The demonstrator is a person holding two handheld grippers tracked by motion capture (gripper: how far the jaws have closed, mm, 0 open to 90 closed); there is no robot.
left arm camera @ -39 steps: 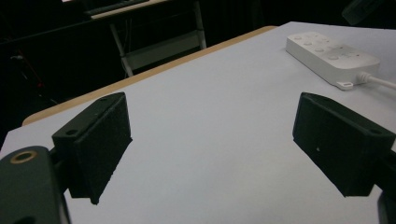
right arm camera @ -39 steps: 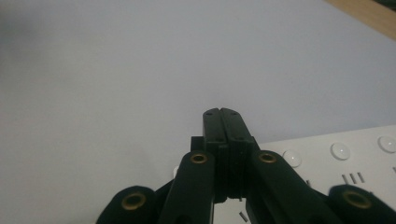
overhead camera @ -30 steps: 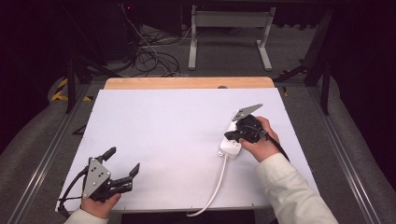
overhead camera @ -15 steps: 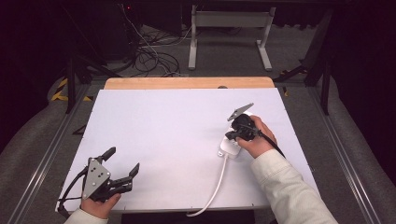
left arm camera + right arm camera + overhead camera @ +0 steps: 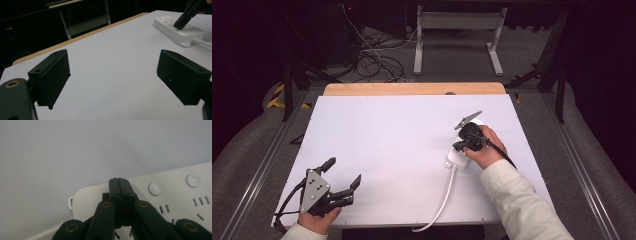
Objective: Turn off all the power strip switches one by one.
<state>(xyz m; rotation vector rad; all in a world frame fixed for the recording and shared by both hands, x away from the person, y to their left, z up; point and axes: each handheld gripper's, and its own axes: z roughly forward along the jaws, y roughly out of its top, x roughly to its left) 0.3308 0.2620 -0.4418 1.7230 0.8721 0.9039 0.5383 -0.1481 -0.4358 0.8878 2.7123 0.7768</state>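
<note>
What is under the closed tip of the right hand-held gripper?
Under the shut right hand-held gripper lies the white power strip, near its cable end. Two round buttons show beside the tip. The tip covers the spot beneath it, so any button there is hidden.

I count one white power strip (image 5: 460, 157) on the table (image 5: 382, 145), over on the right side. One white cord (image 5: 443, 200) runs from its near end to the table's near edge. On the strip's top, in my right gripper view, I see two round white buttons (image 5: 155, 188), side by side. I hold two grippers: my left gripper (image 5: 343, 174) at the near left corner, and my right gripper (image 5: 118, 181) on the strip. There is one table, and one wooden strip (image 5: 412, 89) runs along its far edge.
</note>
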